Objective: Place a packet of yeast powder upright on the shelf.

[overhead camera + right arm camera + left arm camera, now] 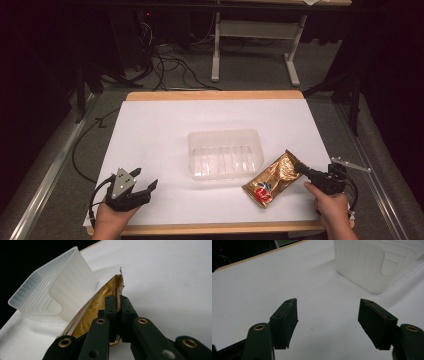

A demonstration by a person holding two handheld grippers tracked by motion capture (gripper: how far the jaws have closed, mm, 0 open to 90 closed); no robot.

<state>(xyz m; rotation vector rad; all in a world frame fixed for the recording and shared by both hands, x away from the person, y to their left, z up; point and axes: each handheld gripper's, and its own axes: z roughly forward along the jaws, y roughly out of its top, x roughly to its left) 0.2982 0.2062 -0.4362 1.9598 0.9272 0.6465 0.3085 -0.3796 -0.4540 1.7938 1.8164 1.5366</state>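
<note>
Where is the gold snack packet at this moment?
In the high view the gold snack packet lies at the table's right front, just right of the clear plastic tray, its far end pinched in the right claw.

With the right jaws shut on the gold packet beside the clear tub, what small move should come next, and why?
Probably lift the packet a little higher and carry it left over the tub. The right gripper is clamped on the packet's edge, the tub sits open and empty just beside it, and the left gripper hangs open, apart.
</note>
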